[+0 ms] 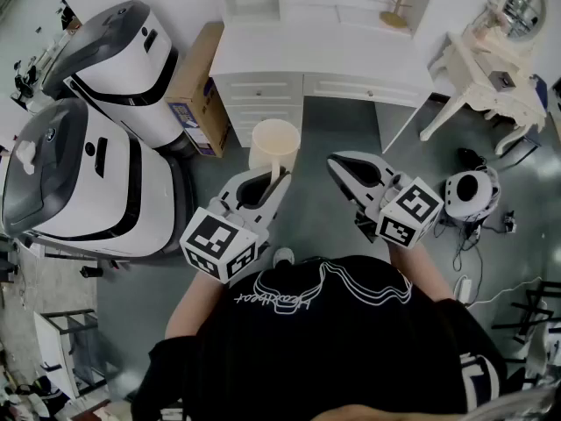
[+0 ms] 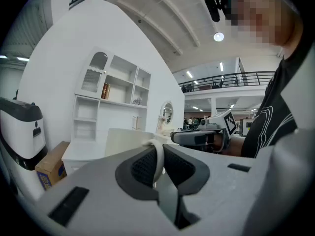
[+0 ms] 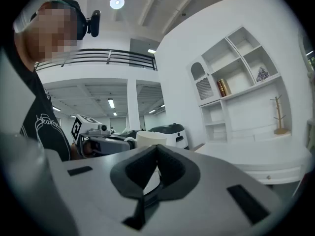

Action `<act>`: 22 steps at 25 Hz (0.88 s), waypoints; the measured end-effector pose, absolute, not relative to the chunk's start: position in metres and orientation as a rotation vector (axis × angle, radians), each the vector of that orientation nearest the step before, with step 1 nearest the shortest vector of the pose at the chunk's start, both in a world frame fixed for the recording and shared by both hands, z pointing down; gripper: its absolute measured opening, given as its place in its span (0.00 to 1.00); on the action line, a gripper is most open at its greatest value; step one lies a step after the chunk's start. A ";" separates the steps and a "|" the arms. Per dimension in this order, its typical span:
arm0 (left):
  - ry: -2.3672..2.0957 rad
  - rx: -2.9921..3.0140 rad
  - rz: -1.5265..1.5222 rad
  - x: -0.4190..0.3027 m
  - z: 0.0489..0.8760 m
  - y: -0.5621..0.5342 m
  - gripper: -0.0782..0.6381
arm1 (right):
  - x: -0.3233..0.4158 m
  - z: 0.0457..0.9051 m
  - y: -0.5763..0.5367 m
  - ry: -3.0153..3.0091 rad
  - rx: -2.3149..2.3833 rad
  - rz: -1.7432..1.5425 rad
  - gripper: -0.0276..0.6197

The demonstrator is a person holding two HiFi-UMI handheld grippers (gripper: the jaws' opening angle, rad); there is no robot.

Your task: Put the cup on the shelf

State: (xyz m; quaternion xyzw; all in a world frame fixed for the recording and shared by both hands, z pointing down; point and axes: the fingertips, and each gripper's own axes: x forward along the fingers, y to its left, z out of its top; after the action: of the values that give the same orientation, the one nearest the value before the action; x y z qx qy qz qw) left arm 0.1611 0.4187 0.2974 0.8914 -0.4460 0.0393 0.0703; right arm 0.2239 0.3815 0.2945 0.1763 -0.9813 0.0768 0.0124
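Cup [image 1: 274, 144], handle [image 2: 158, 157] between the left hand-held gripper [image 1: 270, 182] jaws

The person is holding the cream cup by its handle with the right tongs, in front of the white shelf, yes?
No, the left tongs hold the cup by its handle, as the left gripper view shows; the right tongs are shut on nothing. It does face the white shelf.
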 end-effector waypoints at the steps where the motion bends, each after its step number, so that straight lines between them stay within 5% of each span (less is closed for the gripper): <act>1: -1.337 2.681 0.115 0.159 0.297 0.417 0.15 | 0.222 0.295 0.380 -3.057 0.552 0.240 0.05; 22: -1.282 2.692 0.095 0.089 0.306 0.359 0.15 | 0.150 0.312 0.320 -3.008 0.646 0.299 0.05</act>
State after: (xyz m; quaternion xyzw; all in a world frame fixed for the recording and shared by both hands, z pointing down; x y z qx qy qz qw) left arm 0.0888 0.3587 0.3057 0.8996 -0.4282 0.0319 0.0790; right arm 0.1501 0.3202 0.3122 0.2089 -0.9728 0.0967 0.0251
